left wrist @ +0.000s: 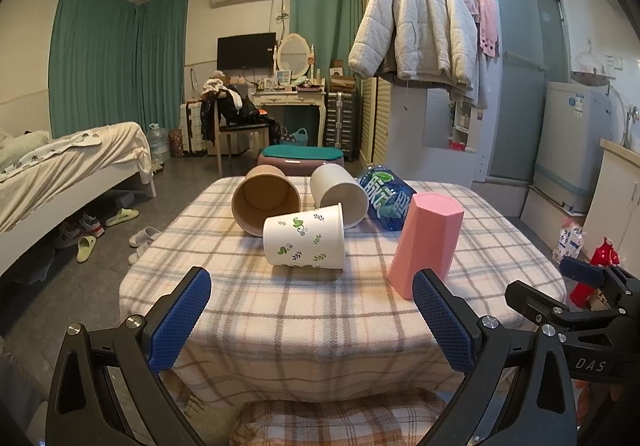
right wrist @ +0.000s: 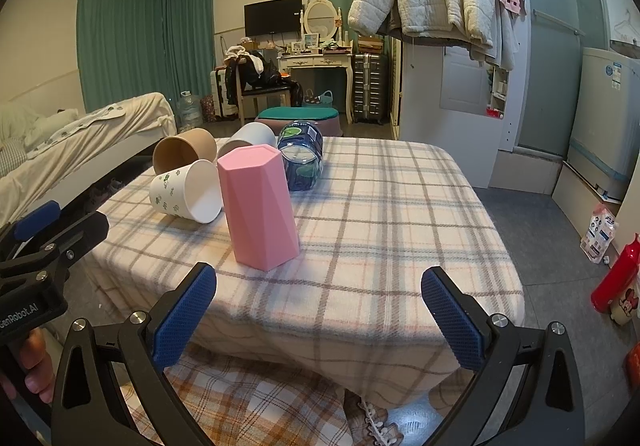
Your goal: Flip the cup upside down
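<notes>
A pink faceted cup point(left wrist: 426, 242) point(right wrist: 258, 205) stands on the plaid table with its closed end up. A white leaf-print cup point(left wrist: 306, 238) point(right wrist: 186, 191), a brown paper cup point(left wrist: 264, 201) point(right wrist: 182, 153) and a plain white cup point(left wrist: 340, 193) point(right wrist: 248, 139) lie on their sides behind it. My left gripper point(left wrist: 312, 320) is open and empty at the table's near edge, short of the leaf-print cup. My right gripper point(right wrist: 320, 320) is open and empty at the near edge, to the right of the pink cup.
A blue bottle point(left wrist: 386, 197) point(right wrist: 302, 159) lies on its side at the back of the table point(left wrist: 280, 310) point(right wrist: 380, 205). A plaid stool point(right wrist: 240, 406) sits under the near edge. A bed point(left wrist: 60, 173) is to the left, a red bottle point(right wrist: 616, 274) on the floor at right.
</notes>
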The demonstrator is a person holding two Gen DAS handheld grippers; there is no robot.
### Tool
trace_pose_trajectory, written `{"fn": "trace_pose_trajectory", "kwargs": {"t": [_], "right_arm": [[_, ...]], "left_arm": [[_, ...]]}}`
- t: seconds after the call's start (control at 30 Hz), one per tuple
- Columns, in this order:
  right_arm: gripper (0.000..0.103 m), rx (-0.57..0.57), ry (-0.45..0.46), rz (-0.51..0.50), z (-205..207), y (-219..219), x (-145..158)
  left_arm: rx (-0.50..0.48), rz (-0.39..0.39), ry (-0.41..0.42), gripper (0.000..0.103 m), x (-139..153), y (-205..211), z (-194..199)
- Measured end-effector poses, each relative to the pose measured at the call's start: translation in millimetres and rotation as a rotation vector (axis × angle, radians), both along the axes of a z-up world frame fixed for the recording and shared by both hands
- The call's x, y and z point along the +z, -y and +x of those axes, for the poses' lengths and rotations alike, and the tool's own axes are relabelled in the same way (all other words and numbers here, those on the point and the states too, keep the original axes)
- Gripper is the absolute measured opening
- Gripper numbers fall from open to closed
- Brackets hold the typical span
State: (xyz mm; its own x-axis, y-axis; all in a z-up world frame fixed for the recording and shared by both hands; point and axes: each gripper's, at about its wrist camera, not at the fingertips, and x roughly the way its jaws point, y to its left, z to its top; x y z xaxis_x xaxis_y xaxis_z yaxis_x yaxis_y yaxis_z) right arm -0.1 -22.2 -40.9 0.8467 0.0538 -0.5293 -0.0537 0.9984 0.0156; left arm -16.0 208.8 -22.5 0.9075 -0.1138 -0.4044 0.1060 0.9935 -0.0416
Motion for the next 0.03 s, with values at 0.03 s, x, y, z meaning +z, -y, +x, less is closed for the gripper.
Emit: {"fn": "trace_pose_trajectory", "kwargs": {"t": [0.03], "right_arm": [[0.103,0.000,0.001,0.000,0.1,0.2,0.1]], "left_arm": [[-0.002,0.002,0.001,0.103,0.4,-0.3,0.2]]}}
